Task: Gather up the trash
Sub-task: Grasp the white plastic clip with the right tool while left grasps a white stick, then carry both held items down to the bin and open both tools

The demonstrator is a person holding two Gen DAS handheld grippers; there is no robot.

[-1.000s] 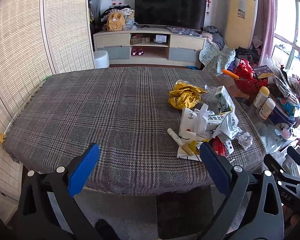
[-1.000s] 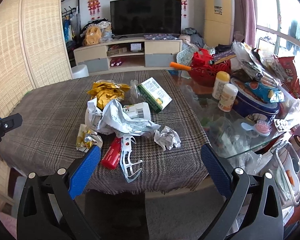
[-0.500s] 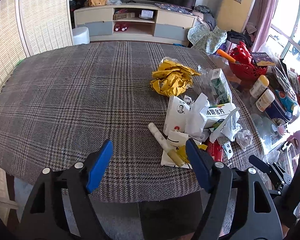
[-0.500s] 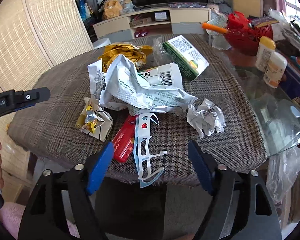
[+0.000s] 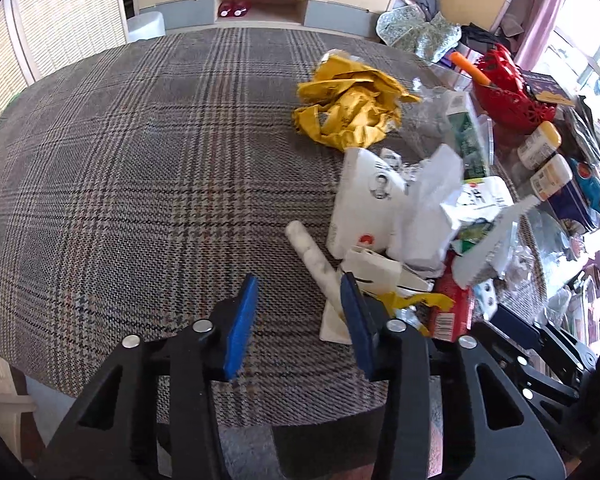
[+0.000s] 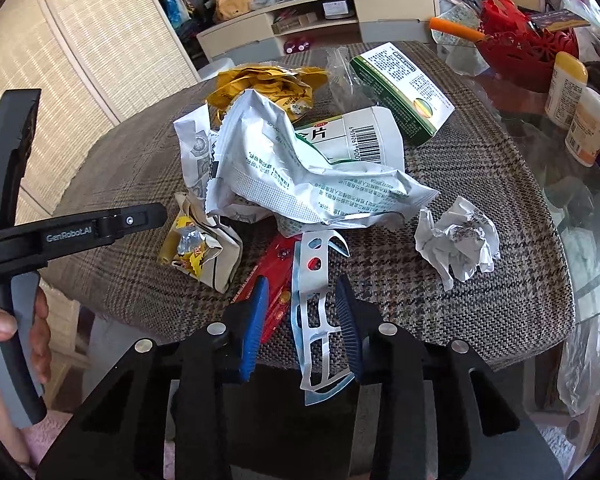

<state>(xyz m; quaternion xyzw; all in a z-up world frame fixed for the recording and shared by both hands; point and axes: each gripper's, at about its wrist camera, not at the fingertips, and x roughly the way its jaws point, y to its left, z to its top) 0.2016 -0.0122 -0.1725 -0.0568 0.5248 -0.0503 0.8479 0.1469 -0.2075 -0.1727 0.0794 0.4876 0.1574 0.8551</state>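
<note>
A heap of trash lies on the plaid tablecloth point(image 5: 140, 168): a yellow crumpled wrapper point(image 5: 352, 108), a white bag point(image 5: 364, 208), a white rolled tube point(image 5: 312, 252) and a red packet point(image 5: 448, 308). My left gripper point(image 5: 298, 312) hangs over bare cloth just left of the tube, its jaws closing on nothing. My right gripper point(image 6: 300, 312) hangs at the table's near edge, jaws closing. A white plastic cut-out frame point(image 6: 312, 320) and the red packet point(image 6: 276, 276) lie between its pads, which are not pressing on them. A crumpled paper ball point(image 6: 456, 240) lies to its right.
A green medicine box point(image 6: 404, 88) and silver foil bag point(image 6: 300, 176) top the heap. On the glass part at right stand a red basket point(image 6: 528, 52) and two bottles point(image 6: 568, 88). A hand point(image 6: 4, 320) holds the left tool. A TV cabinet point(image 5: 260, 4) stands behind.
Both grippers have dropped and tipped down toward the table, nearing the trash heap. Both pairs of jaws have narrowed from wide open to a small gap.
</note>
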